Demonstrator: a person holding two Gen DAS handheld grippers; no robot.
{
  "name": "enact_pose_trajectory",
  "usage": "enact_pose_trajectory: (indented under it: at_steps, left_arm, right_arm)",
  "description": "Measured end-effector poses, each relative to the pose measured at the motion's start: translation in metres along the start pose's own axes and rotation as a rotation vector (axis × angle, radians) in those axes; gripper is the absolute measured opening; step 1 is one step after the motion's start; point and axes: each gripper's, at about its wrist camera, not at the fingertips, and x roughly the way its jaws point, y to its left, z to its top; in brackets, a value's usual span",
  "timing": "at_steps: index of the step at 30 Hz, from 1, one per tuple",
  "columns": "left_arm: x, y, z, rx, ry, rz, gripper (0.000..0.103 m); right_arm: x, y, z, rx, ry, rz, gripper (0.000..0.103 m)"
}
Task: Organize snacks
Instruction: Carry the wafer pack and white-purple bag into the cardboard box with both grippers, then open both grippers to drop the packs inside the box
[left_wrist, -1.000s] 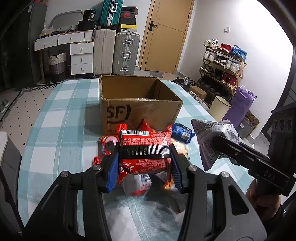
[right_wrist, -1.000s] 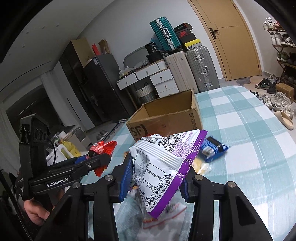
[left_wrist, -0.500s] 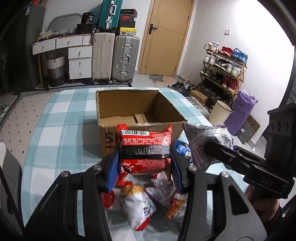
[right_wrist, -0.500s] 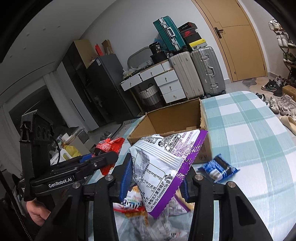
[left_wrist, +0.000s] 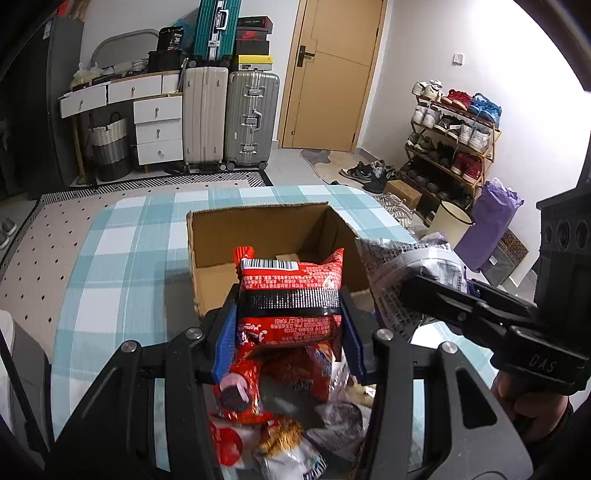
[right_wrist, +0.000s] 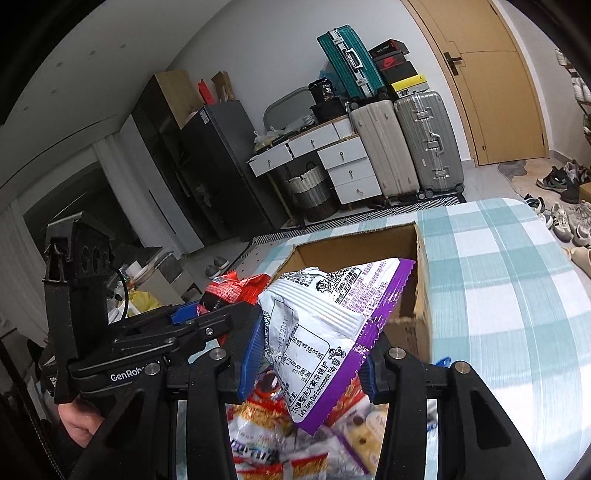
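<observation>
Checked tablecloth (left_wrist: 122, 251) scene: left gripper (left_wrist: 288, 332) clamps red crinkly snack packet (left_wrist: 290, 291), right gripper (right_wrist: 308, 354) pinches white-purple foil bag (right_wrist: 325, 325); both risk snagging brown cardboard box (left_wrist: 229, 236) rim.

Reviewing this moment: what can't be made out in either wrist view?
- Cardboard box floor: left wrist view, mostly hidden behind the red packet.
- Snack pile: right wrist view, blurred, partly covered by the purple-and-white packet.
- Right claw tips: left wrist view, buried in that packet.
</observation>
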Motion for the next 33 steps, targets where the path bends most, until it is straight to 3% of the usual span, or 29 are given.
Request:
enact_pose_trajectory:
  at_steps: [15, 29, 31, 33]
  left_arm:
    - [0.071, 0.019, 0.045, 0.015, 0.048, 0.008, 0.045]
    - [0.133, 0.034, 0.056, 0.018, 0.104, 0.021, 0.047]
    - [0.139, 0.037, 0.059, 0.006, 0.106, 0.042, 0.050]
    - [0.139, 0.041, 0.057, -0.014, 0.104, 0.043, 0.057]
  right_arm:
    - [0.056, -0.021, 0.048, -0.007, 0.045, -0.008, 0.044]
    - [0.108, -0.048, 0.051, -0.026, 0.111, -0.065, 0.045]
    - [0.113, -0.051, 0.051, -0.025, 0.111, -0.072, 0.046]
    - [0.116, -0.053, 0.051, -0.031, 0.107, -0.090, 0.056]
